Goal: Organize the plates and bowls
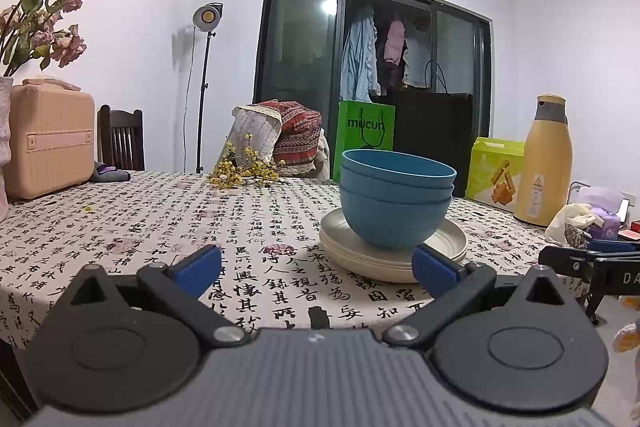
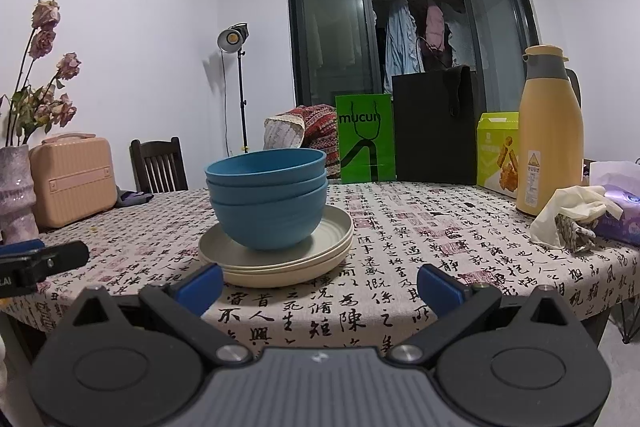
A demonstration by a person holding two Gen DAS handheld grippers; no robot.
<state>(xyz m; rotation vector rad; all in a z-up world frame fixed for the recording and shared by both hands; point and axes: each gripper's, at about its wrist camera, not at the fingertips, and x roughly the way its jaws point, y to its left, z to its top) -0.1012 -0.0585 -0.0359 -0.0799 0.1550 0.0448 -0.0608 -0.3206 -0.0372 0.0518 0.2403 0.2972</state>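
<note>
— Calligraphy tablecloth [image 2: 420, 227] is filling both my views. Where's the crockery sitting?

— Three blue bowls [image 2: 267, 199] are nesting on the stacked cream plates [image 2: 276, 259], mid-table, with the yellow thermos [image 2: 550, 139] well apart on the right.

— And your tongs?

— I'm holding the left gripper [image 1: 316, 267] and the right gripper [image 2: 318, 285] spread wide, gripping nothing, both hovering just short of the stack.
</note>
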